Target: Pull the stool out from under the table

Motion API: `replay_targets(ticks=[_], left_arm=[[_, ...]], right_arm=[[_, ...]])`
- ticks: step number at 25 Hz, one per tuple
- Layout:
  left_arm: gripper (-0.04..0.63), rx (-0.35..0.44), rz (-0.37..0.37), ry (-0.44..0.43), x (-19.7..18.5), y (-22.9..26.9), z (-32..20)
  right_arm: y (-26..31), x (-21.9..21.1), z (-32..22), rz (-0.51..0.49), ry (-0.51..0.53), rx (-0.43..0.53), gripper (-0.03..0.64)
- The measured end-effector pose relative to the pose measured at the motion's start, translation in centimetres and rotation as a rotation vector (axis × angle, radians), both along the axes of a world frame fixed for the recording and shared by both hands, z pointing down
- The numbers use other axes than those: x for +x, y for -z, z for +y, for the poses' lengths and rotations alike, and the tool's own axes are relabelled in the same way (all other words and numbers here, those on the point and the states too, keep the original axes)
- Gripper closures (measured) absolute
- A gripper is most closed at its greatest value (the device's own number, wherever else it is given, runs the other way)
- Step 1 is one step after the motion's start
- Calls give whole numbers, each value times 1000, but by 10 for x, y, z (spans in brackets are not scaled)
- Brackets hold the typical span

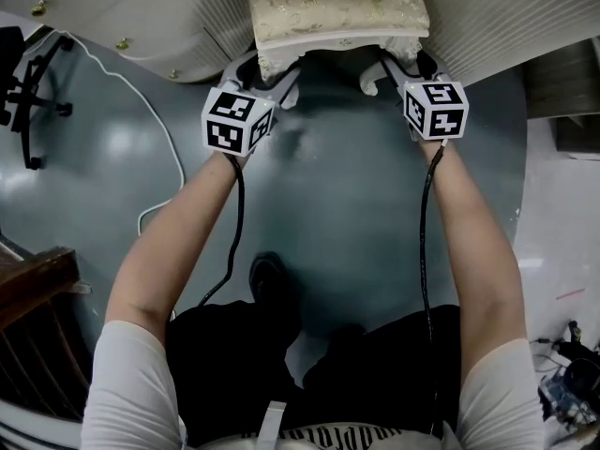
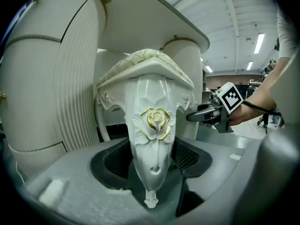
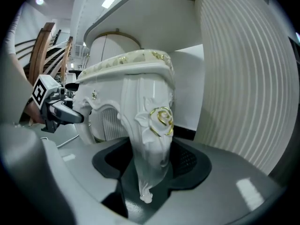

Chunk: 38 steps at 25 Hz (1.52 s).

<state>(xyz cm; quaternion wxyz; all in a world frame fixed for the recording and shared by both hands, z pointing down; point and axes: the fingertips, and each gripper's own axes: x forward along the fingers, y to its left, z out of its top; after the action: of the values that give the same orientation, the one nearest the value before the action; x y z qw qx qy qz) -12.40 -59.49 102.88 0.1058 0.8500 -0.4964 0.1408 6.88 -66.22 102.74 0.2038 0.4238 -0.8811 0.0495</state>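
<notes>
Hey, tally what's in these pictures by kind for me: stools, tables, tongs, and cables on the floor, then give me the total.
stool: 1
table: 1
tongs: 2, the left tongs and the right tongs
white cable: 1
total: 5
</notes>
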Motion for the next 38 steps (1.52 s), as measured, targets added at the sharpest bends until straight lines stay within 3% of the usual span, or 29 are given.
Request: replay_targets(ticks=[24, 38], left_arm=[[336, -38, 5, -32, -5, 10, 15], [336, -59, 3, -73, 5, 5, 109]], right_arm=[[11, -1, 28, -8, 4, -40, 387], [5, 10, 132, 13, -19, -79, 387]])
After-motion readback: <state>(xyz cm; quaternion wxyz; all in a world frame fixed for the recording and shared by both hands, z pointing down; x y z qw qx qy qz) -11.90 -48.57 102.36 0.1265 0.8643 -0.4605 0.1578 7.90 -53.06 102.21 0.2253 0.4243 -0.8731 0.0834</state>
